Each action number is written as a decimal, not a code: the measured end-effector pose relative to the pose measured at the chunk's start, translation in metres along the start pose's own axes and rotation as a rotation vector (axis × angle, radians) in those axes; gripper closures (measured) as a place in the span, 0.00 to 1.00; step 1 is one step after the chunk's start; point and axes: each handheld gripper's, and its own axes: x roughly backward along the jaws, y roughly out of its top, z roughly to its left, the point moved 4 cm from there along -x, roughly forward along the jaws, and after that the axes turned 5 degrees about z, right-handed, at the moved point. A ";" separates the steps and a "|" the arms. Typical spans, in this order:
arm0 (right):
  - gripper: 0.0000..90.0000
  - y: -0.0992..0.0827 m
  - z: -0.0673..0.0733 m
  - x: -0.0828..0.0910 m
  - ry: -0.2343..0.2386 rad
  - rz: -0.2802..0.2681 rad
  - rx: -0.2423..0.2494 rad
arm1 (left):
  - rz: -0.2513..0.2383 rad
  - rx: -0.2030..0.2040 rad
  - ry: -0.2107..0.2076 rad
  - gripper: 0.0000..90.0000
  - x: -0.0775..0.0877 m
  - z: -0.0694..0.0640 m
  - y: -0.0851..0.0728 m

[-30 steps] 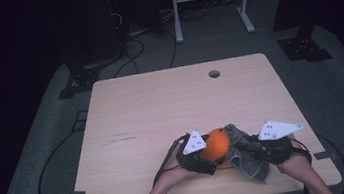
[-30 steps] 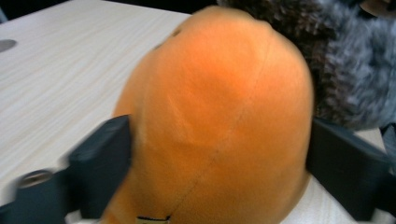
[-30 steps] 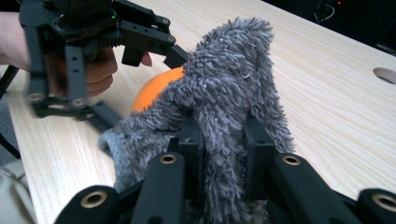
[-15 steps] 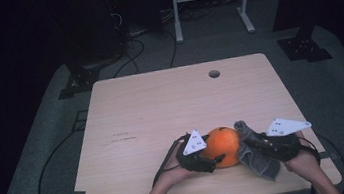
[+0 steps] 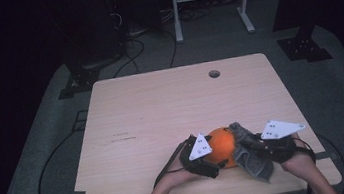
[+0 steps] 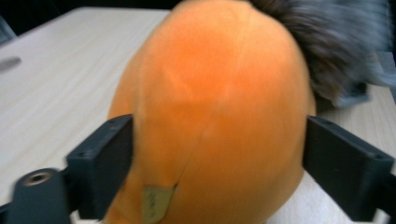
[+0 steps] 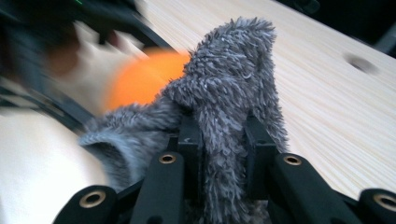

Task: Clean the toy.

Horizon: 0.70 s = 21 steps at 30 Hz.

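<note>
An orange plush ball [image 5: 222, 146] rests on the wooden table [image 5: 161, 108] near its front edge. My left gripper [image 5: 217, 154] comes in from the left, and in the left gripper view its jaws press both flanks of the ball [image 6: 219, 93]. Those jaws have just been opening a little, with the ball still between them. My right gripper [image 5: 248, 145] is shut on a grey fuzzy cloth [image 5: 255, 160]. In the right gripper view the cloth [image 7: 233, 70] stands up from between the jaws and lies against the ball's [image 7: 140, 77] right side.
A round cable hole [image 5: 214, 73] sits near the table's far edge. A white stand [image 5: 208, 1] and dark equipment stand on the floor behind. Cables [image 5: 52, 163] run along the floor at the left.
The cloth and the right gripper slid a little right off the ball, then came back against it. More of the orange ball shows than a second ago. The left hand stayed put.
</note>
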 end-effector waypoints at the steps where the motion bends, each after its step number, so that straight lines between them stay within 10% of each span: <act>1: 0.80 -0.004 -0.004 0.001 -0.035 0.031 -0.002 | 0.005 -0.007 0.002 0.15 0.000 -0.001 0.001; 9: 0.81 0.016 0.009 0.014 -0.005 -0.033 0.006 | 0.013 0.041 0.026 0.35 0.011 0.002 0.014; 15: 0.81 0.042 0.018 0.018 -0.044 -0.091 0.021 | 0.061 -0.054 0.123 0.36 0.036 0.007 0.034; 21: 0.81 0.029 0.007 -0.003 -0.010 -0.047 -0.038 | 0.131 -0.068 0.073 0.35 0.028 0.002 0.025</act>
